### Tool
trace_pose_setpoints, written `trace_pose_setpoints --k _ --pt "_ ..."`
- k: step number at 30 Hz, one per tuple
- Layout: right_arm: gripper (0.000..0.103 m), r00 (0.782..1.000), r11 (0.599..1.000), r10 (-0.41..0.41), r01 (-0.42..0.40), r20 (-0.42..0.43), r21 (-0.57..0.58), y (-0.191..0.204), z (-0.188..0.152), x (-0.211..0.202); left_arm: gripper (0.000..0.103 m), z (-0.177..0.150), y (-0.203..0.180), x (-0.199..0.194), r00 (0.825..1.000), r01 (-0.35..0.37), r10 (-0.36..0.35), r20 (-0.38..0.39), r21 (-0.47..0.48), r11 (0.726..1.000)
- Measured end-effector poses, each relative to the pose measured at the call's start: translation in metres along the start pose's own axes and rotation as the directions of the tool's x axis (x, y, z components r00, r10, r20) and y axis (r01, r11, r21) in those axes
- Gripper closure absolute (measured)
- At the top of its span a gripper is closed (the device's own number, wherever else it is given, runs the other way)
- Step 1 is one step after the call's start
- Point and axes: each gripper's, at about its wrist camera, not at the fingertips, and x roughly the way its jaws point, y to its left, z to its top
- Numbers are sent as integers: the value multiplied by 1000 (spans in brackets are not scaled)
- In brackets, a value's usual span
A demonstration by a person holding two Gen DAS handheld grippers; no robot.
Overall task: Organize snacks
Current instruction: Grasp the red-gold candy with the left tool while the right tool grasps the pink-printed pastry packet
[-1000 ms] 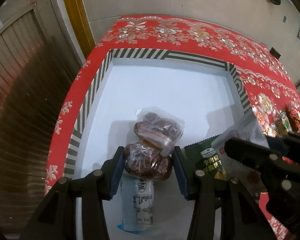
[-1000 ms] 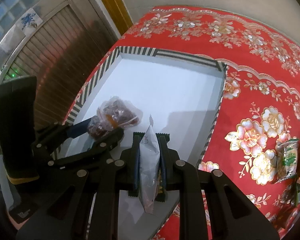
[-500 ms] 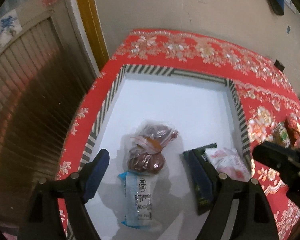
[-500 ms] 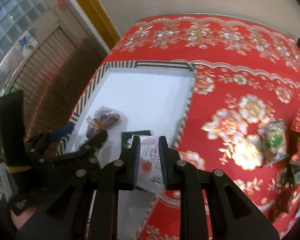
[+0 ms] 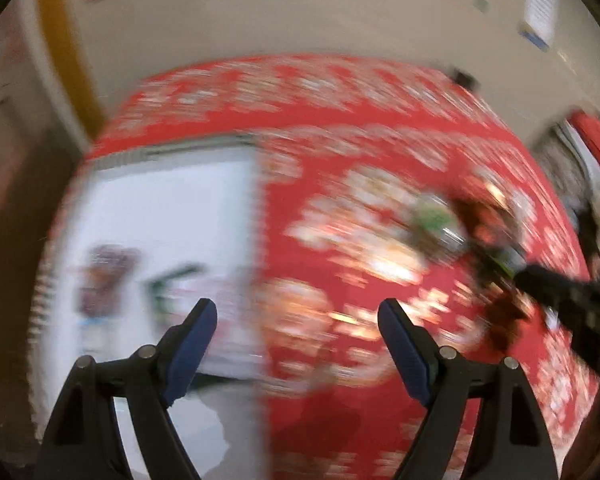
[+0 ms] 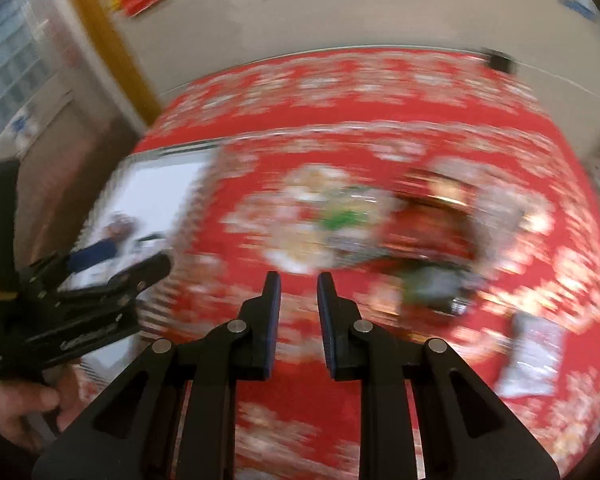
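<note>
Both views are motion-blurred. The white tray (image 5: 160, 208) with a striped rim sits at the left of the red floral tablecloth (image 5: 380, 152) and holds several snack packs, among them a dark bagged snack (image 5: 104, 276). My left gripper (image 5: 296, 312) is wide open and empty above the tray's right rim. My right gripper (image 6: 298, 284) has its jaws a little apart with nothing between them, above the cloth. Loose snacks lie ahead of it: a green pack (image 6: 340, 220), a red pack (image 6: 432, 216) and a silvery pack (image 6: 532, 356). The tray also shows in the right wrist view (image 6: 156, 184).
A wall (image 6: 340, 8) stands behind the table, with a yellow door frame (image 6: 104, 36) at the left. The right gripper's body shows at the right of the left wrist view (image 5: 572, 300). The left gripper's body shows at the left of the right wrist view (image 6: 92, 304).
My right gripper let go of the white and pink pack in the tray and opened slightly. Both grippers swung right, away from the tray, toward the loose snacks.
</note>
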Motion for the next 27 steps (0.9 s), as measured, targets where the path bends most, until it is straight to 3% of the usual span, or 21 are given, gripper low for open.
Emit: trace_pose_setpoints --k 1,4,9,12,17,24,27 --pt "85 1000 999 -28 28 9 23 -19 -5 -7 19 -2 -17 3 1000 26 -25 -15 31 999" --pt "55 993 980 -117 115 4 165 -89 -24 -23 19 -6 -66 10 996 77 -72 -47 111 991" --pt "54 988 943 -154 147 -1 299 -155 -41 -40 19 -6 -123 24 988 132 -115 -99 188 973" --pt "54 992 938 -126 127 -22 324 -172 -47 -36 13 -4 -143 28 986 154 -135 -102 203 967" --pt "54 992 938 -100 121 -81 326 -187 -53 -20 13 -1 -154 30 989 130 -111 -100 209 969" --pt "54 991 960 -62 92 -118 265 -178 -48 0 13 -7 -152 33 978 178 -155 -142 173 969" --pt "51 988 969 -92 117 -121 217 -171 -42 5 13 -8 -156 35 973 198 -172 -156 171 965"
